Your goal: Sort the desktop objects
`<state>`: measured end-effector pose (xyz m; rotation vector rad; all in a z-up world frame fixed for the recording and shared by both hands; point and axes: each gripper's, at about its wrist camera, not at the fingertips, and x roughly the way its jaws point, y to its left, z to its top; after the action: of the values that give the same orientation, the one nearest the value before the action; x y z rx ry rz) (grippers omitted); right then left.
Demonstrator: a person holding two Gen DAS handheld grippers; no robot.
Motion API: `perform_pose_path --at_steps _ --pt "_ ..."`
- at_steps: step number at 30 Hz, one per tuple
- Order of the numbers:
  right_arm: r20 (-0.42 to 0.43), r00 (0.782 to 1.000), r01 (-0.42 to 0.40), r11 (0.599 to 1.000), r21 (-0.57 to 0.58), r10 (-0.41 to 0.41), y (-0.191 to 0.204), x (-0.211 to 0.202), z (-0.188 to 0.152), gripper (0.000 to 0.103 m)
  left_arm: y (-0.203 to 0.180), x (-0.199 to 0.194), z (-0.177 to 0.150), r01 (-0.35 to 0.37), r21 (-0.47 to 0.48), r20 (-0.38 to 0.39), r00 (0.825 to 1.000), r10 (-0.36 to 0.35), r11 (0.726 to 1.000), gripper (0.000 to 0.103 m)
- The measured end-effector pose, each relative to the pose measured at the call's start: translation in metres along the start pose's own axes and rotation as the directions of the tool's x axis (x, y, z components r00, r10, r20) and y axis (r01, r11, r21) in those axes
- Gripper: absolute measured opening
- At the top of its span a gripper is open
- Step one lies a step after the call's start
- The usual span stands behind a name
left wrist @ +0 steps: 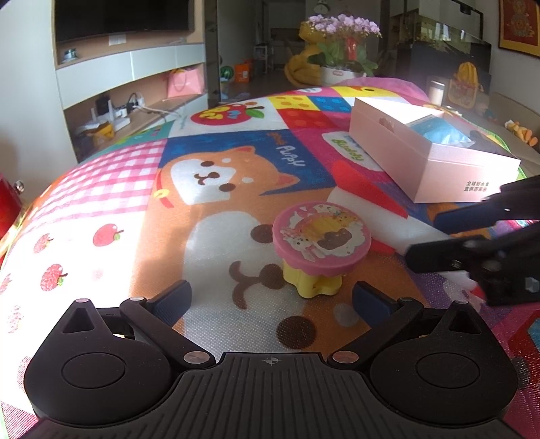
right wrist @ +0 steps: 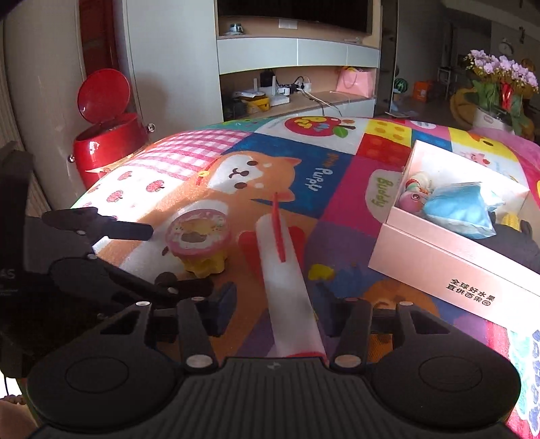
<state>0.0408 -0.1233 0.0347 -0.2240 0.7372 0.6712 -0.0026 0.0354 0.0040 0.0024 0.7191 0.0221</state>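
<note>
Holding both grippers spread, we keep the left [left wrist: 271,300] near the toy [left wrist: 320,248], the right [right wrist: 280,312] straddling the foam [right wrist: 287,293].

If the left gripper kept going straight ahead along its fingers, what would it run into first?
Most likely the pink-topped toy table: it stands just ahead of the open left gripper, roughly between its fingers, slightly right of centre. Depth is hard to judge.

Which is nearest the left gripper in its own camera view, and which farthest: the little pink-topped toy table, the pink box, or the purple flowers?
From the left gripper:
1. Pink-topped toy table, just ahead, slightly right of centre.
2. Pink box, farther back on the right of the play mat.
3. Purple flowers, far beyond the mat, in the room behind.
</note>
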Motion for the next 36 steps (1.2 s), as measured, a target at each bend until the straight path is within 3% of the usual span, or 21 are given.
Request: perform_pose_path --at_steps 3,6,11,13,17,19,21,25,27,31,36 --pt "-0.040 0.999 0.002 1.000 0.026 -0.001 -0.010 0.016 0.005 0.046 0.000 0.000 0.000 0.001 0.000 0.000 1.000 -0.001 1.000 0.103" --pt "-0.082 0.997 0.009 0.998 0.059 -0.004 -0.017 0.023 0.004 0.028 0.000 0.000 0.000 0.000 0.000 0.000 1.000 0.000 1.000 0.103" --pt "-0.070 0.996 0.073 0.986 0.149 -0.064 -0.035 -0.002 -0.006 0.028 0.002 -0.007 -0.002 0.002 -0.010 0.050 0.999 -0.001 1.000 0.103" --pt "-0.068 0.996 0.076 0.978 0.196 -0.064 -0.044 -0.016 -0.013 0.028 0.003 -0.016 -0.002 0.032 -0.007 0.106 0.994 -0.031 0.999 0.103" --pt "-0.066 0.996 0.080 0.957 0.277 -0.064 -0.059 -0.046 -0.032 0.028 -0.006 -0.014 0.005 0.070 0.013 0.124 0.990 -0.071 0.997 0.103" --pt "-0.061 0.995 0.100 0.947 0.306 -0.085 -0.065 -0.058 -0.041 0.028 -0.014 -0.008 0.009 0.063 0.045 0.122 0.990 -0.068 0.997 0.098" --pt "-0.053 0.993 0.114 0.937 0.330 -0.102 -0.070 -0.070 -0.047 0.028 -0.019 -0.002 0.012 0.067 0.067 0.110 0.991 -0.074 0.996 0.075" --pt "-0.036 0.993 0.121 0.932 0.343 -0.115 -0.074 -0.089 -0.057 0.028 -0.028 0.002 0.015 0.059 0.112 0.111 0.991 -0.072 0.992 0.061" --pt "-0.026 0.991 0.131 0.931 0.342 -0.130 -0.074 -0.097 -0.061 0.028 -0.032 -0.003 0.017 0.078 0.136 0.113 0.989 -0.094 0.988 0.061" --pt "0.020 0.985 0.156 0.926 0.344 -0.173 -0.075 -0.119 -0.068 0.028 -0.051 -0.022 0.034 0.135 0.196 0.159 0.973 -0.167 0.971 0.061" --pt "0.145 0.952 0.203 0.912 0.357 -0.269 -0.086 -0.152 -0.062 0.028 -0.084 -0.039 0.082 0.240 0.242 0.226 0.928 -0.295 0.940 0.061"
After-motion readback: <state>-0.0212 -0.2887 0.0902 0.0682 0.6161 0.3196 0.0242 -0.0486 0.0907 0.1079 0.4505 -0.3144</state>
